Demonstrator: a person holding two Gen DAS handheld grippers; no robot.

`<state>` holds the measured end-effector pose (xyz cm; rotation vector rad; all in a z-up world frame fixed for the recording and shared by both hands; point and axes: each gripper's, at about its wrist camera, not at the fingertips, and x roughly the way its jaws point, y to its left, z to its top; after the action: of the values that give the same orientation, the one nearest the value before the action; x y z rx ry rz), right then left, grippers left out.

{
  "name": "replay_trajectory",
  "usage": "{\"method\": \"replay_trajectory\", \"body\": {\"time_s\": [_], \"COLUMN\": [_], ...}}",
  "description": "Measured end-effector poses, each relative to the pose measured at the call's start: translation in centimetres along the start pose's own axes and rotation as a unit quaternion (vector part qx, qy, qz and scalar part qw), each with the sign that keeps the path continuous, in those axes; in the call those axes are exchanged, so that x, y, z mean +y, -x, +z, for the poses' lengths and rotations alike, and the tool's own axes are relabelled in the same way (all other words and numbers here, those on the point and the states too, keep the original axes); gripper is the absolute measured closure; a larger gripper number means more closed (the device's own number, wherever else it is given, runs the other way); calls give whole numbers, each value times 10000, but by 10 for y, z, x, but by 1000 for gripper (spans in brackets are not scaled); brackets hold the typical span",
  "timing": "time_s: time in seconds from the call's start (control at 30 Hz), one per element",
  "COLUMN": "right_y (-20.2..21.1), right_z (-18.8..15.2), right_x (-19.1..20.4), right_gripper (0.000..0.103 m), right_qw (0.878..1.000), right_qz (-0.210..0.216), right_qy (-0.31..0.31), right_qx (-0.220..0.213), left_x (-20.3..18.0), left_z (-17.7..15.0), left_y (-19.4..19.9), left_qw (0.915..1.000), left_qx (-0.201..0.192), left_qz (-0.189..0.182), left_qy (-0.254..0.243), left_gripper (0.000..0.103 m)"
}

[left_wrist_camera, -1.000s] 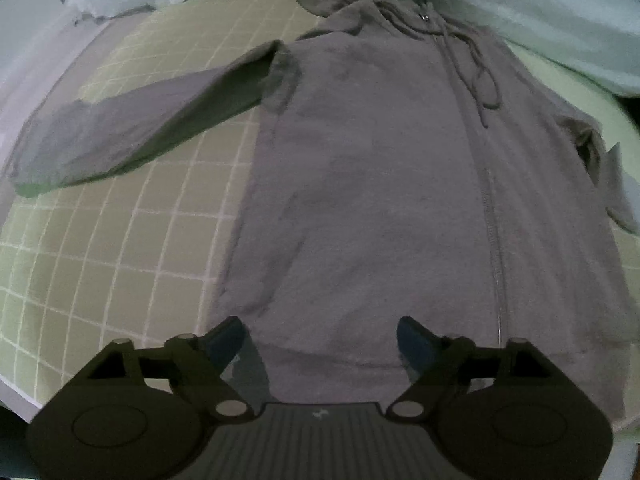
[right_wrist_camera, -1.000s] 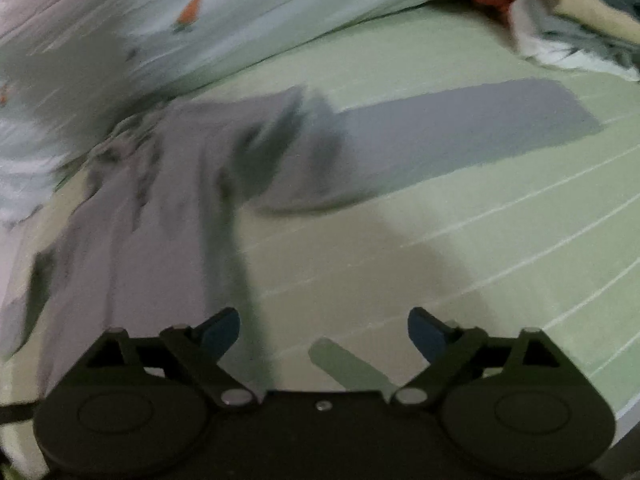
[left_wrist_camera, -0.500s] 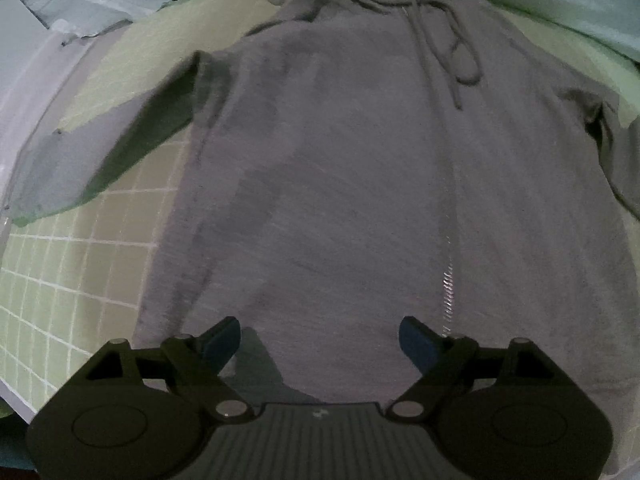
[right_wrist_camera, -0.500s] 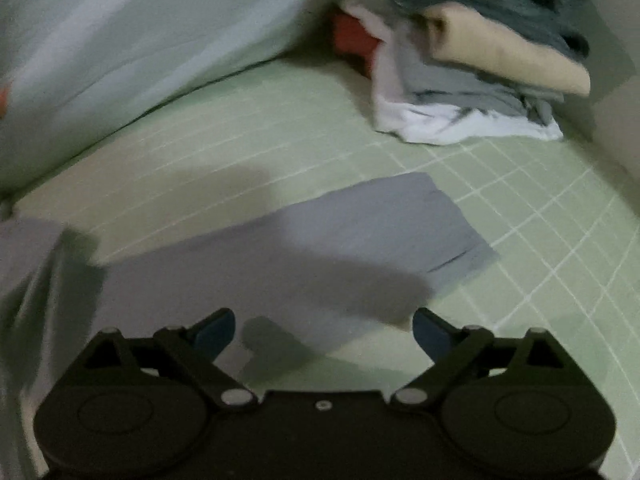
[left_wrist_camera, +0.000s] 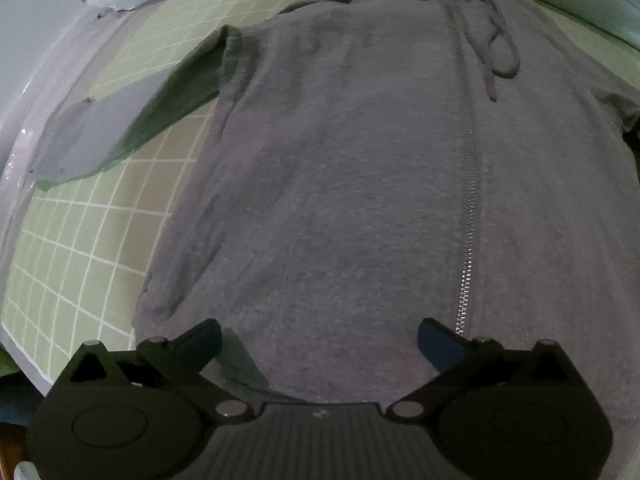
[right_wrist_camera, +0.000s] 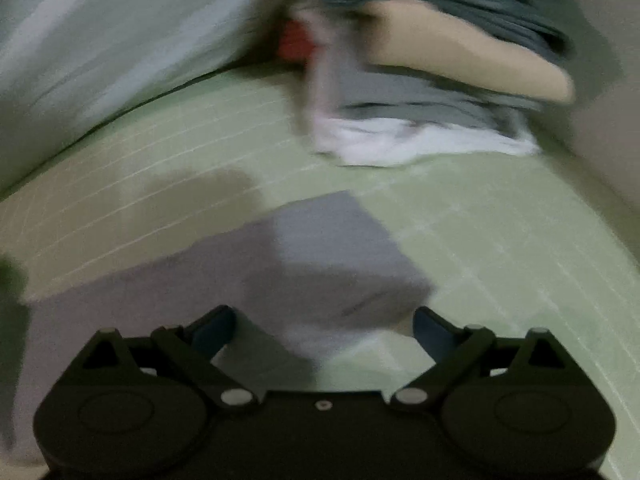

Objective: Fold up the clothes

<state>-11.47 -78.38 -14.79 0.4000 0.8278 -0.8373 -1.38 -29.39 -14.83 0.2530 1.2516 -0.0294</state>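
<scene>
Both wrist views are showing a shift since the earlier frames: the left gripper (left_wrist_camera: 318,338) is sitting nearer the hem of the grey hoodie (left_wrist_camera: 360,200) than it was a second ago, with less of the checked sheet showing on its left side, and the right gripper (right_wrist_camera: 324,330) is now looking over the end of the hoodie's right sleeve (right_wrist_camera: 320,256) rather than the garment's body. On the left gripper the jaws have just been opening and are standing wide apart, with hoodie fabric lying below them but nothing pinched between the pads. On the right gripper the jaws are also standing apart, straddling the sleeve's cuff end without clamping it (this view is blurred, so contact cannot be told). The hoodie is lying face up and flat on the green checked sheet (left_wrist_camera: 100,240), its zipper (left_wrist_camera: 468,220) running from near to far, the hood and drawstrings (left_wrist_camera: 496,52) lying at the far end and its left sleeve (left_wrist_camera: 120,132) stretching out to the left. Beyond the right sleeve, a pile of clothes (right_wrist_camera: 440,80) is lying at the far right, and a pale quilt (right_wrist_camera: 120,40) is bunching at the far left.
</scene>
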Motion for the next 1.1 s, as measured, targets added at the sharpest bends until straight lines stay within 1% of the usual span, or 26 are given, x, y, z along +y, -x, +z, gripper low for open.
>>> {"method": "replay_trajectory", "body": {"time_s": [0.1, 0.2, 0.3, 0.37, 0.43, 0.5, 0.57, 0.63, 0.7, 0.73, 0.83, 0.97, 1.07, 1.1], "right_y": [-2, -4, -10, -12, -13, -12, -10, -6, 2, 8, 31, 68, 95, 104], "right_z": [4, 6, 6, 7, 7, 6, 5, 4, 0, -4, -18, -48, -76, -86], "right_x": [-27, -55, -83, -94, -96, -92, -90, -88, -78, -72, -44, 19, 71, 89], "right_gripper": [7, 7, 7, 6, 6, 6, 6, 6, 6, 6, 6, 6, 6, 6], "right_qw": [9978, 9932, 9880, 9861, 9851, 9853, 9862, 9860, 9871, 9887, 9951, 9995, 9982, 9969], "right_qz": [-493, -959, -1222, -1264, -1292, -1354, -1325, -1327, -1336, -1277, -887, -249, 308, 502], "right_qy": [-448, -662, -946, -1077, -1133, -1035, -987, -1008, -883, -779, -412, 166, 506, 600], "right_qx": [-27, -54, -52, -46, -33, -76, -90, -36, -40, -57, -113, -135, -41, 13], "left_x": [4, 7, 10, 11, 13, 15, 17, 19, 22, 23, 26, 34, 55, 64], "left_z": [1, 2, 3, 3, 3, 4, 4, 4, 4, 4, 4, 6, 8, 9], "left_y": [0, -2, -3, -4, -3, -4, -5, -5, -6, -6, -7, -6, -2, -1], "left_qw": [9999, 9996, 9995, 9993, 9990, 9984, 9979, 9976, 9970, 9969, 9970, 9959, 9938, 9937], "left_qx": [103, 140, 151, 156, 159, 165, 182, 188, 223, 214, 173, 123, -27, -102], "left_qz": [-1, -85, -129, -147, -172, -206, -263, -333, -442, -481, -585, -847, -1084, -1092], "left_qy": [131, 228, 264, 314, 387, 498, 563, 576, 600, 591, 468, 297, 245, 222], "left_gripper": [0, 0, 0, 0, 0, 0, 0, 0, 0, 0, 0, 0, 0, 0]}}
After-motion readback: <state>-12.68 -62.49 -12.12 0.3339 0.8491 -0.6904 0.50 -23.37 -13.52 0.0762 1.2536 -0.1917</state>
